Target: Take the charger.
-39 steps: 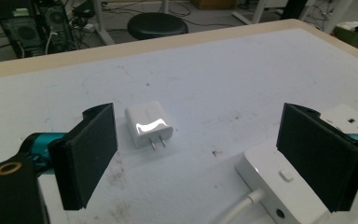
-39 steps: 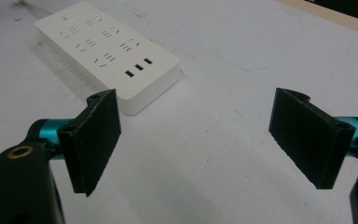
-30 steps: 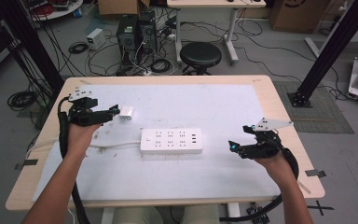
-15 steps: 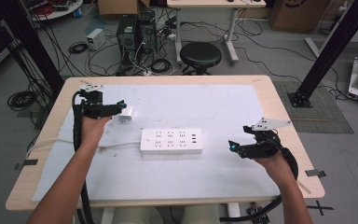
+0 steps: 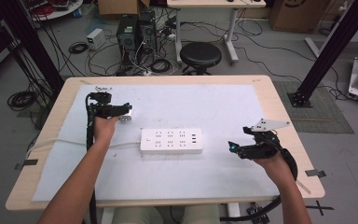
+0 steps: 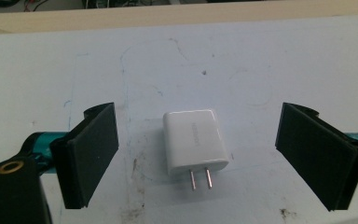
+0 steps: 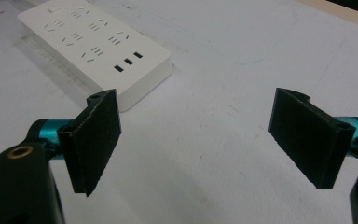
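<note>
Lying flat on white mat (image 5: 214, 107), far left: white charger (image 6: 195, 141), prongs toward cam, between jaws of left gripper (image 6: 198, 156), spread wide, not touching; centre: power strip (image 5: 171, 141); right gripper (image 7: 196, 142) released, holding nothing, near right.

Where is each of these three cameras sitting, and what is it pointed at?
High view: above the person's side, looking forward and down at the table; both forearms show.
Left gripper view: rides the left gripper, facing a white charger; open jaws show.
Right gripper view: rides the right gripper; open jaws show.
Shared with high view: power strip.
</note>
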Demonstrator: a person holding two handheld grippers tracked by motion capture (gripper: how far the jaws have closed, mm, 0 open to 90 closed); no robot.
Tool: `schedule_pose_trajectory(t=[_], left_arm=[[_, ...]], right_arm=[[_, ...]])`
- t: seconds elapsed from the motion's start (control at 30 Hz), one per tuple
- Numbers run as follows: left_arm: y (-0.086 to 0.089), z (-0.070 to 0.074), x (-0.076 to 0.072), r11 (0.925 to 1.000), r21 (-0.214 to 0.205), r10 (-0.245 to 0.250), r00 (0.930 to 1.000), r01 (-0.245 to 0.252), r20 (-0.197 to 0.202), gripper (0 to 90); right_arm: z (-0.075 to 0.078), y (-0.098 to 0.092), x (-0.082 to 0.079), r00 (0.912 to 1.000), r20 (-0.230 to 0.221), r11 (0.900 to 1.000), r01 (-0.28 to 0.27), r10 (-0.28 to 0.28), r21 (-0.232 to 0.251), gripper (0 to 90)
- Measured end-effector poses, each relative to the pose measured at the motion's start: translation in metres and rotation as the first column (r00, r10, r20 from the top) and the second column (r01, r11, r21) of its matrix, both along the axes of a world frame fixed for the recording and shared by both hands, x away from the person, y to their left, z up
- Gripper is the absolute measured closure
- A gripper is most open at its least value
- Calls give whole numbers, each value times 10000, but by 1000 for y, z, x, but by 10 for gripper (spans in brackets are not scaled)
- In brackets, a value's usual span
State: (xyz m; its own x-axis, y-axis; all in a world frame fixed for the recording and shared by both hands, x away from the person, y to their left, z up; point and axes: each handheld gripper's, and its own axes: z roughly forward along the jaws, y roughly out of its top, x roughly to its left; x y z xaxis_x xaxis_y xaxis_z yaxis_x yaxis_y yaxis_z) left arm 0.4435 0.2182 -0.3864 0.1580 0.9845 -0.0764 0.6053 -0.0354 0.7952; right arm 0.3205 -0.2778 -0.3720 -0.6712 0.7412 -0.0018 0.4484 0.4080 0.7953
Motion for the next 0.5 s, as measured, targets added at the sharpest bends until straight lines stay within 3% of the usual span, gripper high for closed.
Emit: schedule_pose_trajectory(t=[0.2,0.5], left_arm=[[-4,-16,13,9997,97,232,9986,-227,-469,131],[-10,-34,25,9987,454,266,9967,-231,-763,131]], right_arm=[[-2,-1,0,10000,-53,10000,52,-52,-34,170],[-4,0,1,9998,-155,10000,89,-90,-44,170]])
